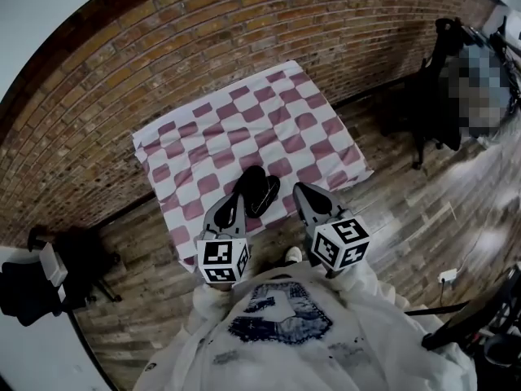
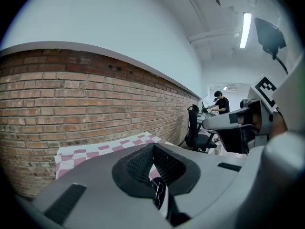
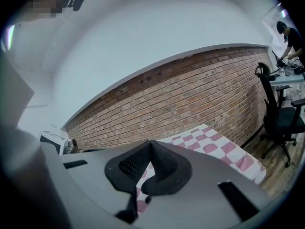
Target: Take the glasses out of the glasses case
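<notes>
A black glasses case [image 1: 259, 187] lies closed on the pink-and-white checked cloth [image 1: 212, 129], near its front edge. My left gripper [image 1: 238, 195] hangs just left of the case with its jaws shut and nothing between them. In the left gripper view the shut jaws [image 2: 153, 146] meet at the tips, and a dark piece of the case [image 2: 160, 194] shows below them. My right gripper [image 1: 303, 192] is shut and empty, a little right of the case and apart from it. In the right gripper view its closed tips [image 3: 151, 143] stand over the cloth [image 3: 224, 149]. No glasses are visible.
A brick wall [image 1: 163, 47] runs behind the cloth-covered table. A black office chair [image 1: 444, 80] stands at the right on the wooden floor [image 1: 423, 210], and dark equipment [image 1: 49, 275] sits at the left. A person works at a desk [image 2: 220, 101] farther off.
</notes>
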The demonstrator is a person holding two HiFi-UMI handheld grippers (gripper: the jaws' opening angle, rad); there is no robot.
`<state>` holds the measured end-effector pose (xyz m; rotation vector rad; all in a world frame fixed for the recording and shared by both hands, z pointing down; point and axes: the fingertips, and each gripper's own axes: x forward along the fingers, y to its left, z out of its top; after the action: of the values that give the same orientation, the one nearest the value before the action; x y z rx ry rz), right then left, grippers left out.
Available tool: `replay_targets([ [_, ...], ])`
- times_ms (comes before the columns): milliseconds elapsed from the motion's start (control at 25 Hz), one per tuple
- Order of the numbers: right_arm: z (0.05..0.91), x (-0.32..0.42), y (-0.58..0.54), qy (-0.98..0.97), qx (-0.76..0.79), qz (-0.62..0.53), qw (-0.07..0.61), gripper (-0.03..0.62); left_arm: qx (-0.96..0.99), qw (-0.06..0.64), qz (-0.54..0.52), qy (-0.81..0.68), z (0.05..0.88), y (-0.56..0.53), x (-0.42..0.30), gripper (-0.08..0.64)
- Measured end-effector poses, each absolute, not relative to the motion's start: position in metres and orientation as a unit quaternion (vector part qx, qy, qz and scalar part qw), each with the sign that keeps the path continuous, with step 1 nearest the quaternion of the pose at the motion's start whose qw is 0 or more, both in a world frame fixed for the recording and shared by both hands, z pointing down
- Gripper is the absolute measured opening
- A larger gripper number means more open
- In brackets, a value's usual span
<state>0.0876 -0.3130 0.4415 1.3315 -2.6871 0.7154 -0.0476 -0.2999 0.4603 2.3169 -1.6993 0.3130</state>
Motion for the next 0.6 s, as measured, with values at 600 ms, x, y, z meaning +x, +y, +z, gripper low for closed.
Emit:
replay_targets([
  [600, 0.456, 0.116, -0.340, -0.876, 0.412, 0.250, 0.029, 0.014, 0.784, 0.148, 0.138, -0.587, 0.488, -0.321, -0.023, 0.014],
])
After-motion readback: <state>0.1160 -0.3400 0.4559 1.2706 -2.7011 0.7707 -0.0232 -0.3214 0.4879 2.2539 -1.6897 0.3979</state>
